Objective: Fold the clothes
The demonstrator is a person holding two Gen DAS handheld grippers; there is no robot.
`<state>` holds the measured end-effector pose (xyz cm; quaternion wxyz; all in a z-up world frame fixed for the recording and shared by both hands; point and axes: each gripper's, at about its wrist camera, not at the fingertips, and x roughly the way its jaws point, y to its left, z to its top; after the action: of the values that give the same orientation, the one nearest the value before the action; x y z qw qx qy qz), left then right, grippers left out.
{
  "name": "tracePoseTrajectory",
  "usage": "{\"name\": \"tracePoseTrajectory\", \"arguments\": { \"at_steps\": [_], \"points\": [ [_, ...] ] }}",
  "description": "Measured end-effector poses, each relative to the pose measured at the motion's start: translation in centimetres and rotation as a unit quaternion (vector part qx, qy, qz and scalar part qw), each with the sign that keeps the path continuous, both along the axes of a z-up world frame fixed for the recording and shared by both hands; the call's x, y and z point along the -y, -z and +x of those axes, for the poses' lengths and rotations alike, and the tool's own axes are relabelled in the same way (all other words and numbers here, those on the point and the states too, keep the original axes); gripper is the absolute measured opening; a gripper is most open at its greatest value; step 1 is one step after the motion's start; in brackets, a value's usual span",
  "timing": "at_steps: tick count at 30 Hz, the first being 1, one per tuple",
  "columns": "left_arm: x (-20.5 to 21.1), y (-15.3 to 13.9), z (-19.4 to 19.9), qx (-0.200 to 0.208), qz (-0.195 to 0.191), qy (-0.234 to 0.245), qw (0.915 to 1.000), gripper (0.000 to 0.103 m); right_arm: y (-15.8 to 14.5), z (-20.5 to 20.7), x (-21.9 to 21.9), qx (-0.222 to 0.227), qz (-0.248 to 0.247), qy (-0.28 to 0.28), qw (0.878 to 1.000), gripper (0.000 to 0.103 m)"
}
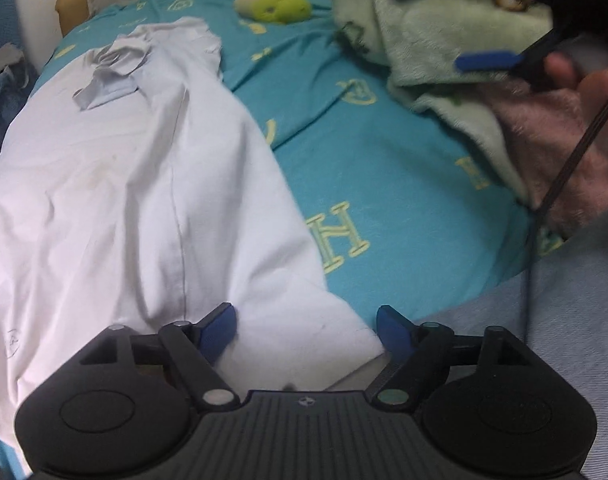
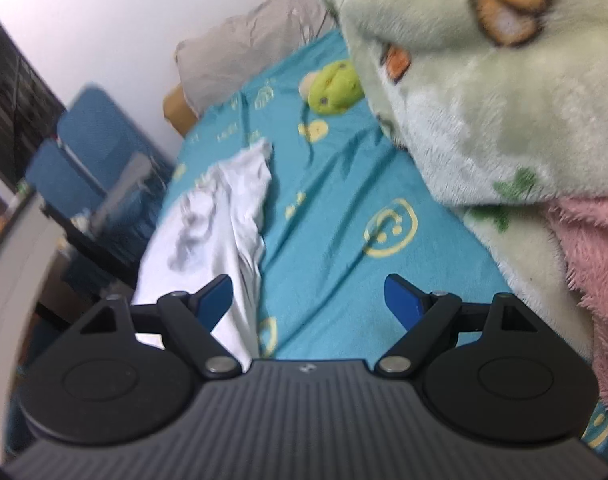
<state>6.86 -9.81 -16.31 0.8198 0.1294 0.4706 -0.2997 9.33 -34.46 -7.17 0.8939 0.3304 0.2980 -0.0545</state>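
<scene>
A white collared shirt (image 1: 124, 180) lies lengthwise on the teal bed sheet (image 1: 384, 160), collar at the far end. My left gripper (image 1: 306, 326) hovers over its near hem corner, open wide; the cloth lies under the gap and the pads do not press it. My right gripper (image 2: 310, 298) is also open and empty, above the sheet (image 2: 336, 208) to the right of the shirt (image 2: 224, 208). In the left wrist view, a blue pad (image 1: 484, 62) of the right gripper shows in front of the green blanket, with a hand (image 1: 584, 92) behind it.
A fluffy green blanket (image 2: 484, 100) with a pink underside (image 2: 592, 260) is heaped on the bed's right side. A green plush toy (image 1: 278, 6) and a grey pillow (image 2: 256, 48) lie at the head. A blue chair (image 2: 92, 140) stands left of the bed. A person's jeans leg (image 1: 564, 320) is at the near right.
</scene>
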Motion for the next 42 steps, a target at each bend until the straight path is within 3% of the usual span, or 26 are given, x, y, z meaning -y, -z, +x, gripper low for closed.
{"name": "tracePoseTrajectory", "arguments": {
  "at_steps": [5, 10, 12, 16, 18, 19, 20, 22, 25, 26, 27, 33, 36, 42],
  "points": [
    [-0.5, -0.7, 0.1, 0.006, -0.015, -0.009, 0.9998, 0.078, -1.0, 0.5, 3.2, 0.031, 0.077, 0.004, 0.997, 0.086],
    [0.7, 0.0, -0.7, 0.013, 0.017, 0.017, 0.9996, 0.078, -0.7, 7.0, 3.4, 0.010, 0.157, -0.060, 0.986, 0.086],
    [1.5, 0.5, -1.4, 0.025, 0.044, 0.036, 0.9981, 0.077, 0.1, 10.5, 2.2, 0.002, 0.177, -0.093, 0.980, 0.078],
    [1.9, 0.9, -1.9, 0.029, 0.048, 0.048, 0.9972, 0.058, 3.1, 17.7, -1.6, -0.031, 0.152, -0.134, 0.979, 0.077],
    [1.8, 0.8, -2.1, 0.032, 0.039, 0.056, 0.9972, 0.038, 5.0, 21.1, -3.6, -0.047, 0.119, -0.150, 0.980, 0.076],
    [1.8, 0.7, -2.2, 0.032, 0.034, 0.057, 0.9973, 0.012, 6.2, 22.5, -4.4, -0.054, 0.104, -0.153, 0.981, 0.076],
    [1.7, 0.5, -2.2, 0.032, 0.031, 0.056, 0.9974, 0.004, 7.4, 23.5, -4.9, -0.061, 0.096, -0.150, 0.982, 0.073],
    [1.2, 0.3, -2.1, 0.027, 0.013, 0.050, 0.9983, 0.003, 9.8, 25.4, -5.9, -0.069, 0.083, -0.144, 0.984, 0.064],
    [-0.1, -0.4, -1.6, 0.000, -0.044, 0.046, 0.9980, 0.003, 11.4, 26.6, -6.1, -0.037, 0.088, -0.126, 0.987, 0.045],
    [-0.3, -0.8, -1.6, -0.009, -0.064, 0.049, 0.9967, 0.002, 11.4, 27.0, -6.0, -0.040, 0.090, -0.127, 0.987, 0.024],
    [-0.5, -1.1, -1.6, -0.017, -0.082, 0.057, 0.9948, 0.002, 11.2, 27.4, -5.8, -0.048, 0.092, -0.132, 0.986, 0.012],
    [-0.2, -2.0, -2.0, -0.047, -0.146, 0.090, 0.9841, 0.002, 8.3, 27.9, -4.3, -0.057, 0.051, -0.155, 0.985, 0.008],
    [1.2, -1.5, -1.9, -0.060, -0.157, 0.082, 0.9823, 0.002, 7.2, 27.9, -3.6, -0.057, 0.034, -0.157, 0.985, 0.007],
    [2.3, 0.0, -2.2, -0.055, -0.117, 0.066, 0.9894, 0.003, 9.8, 27.9, -3.6, -0.074, 0.014, -0.148, 0.986, 0.010]
  ]
}}
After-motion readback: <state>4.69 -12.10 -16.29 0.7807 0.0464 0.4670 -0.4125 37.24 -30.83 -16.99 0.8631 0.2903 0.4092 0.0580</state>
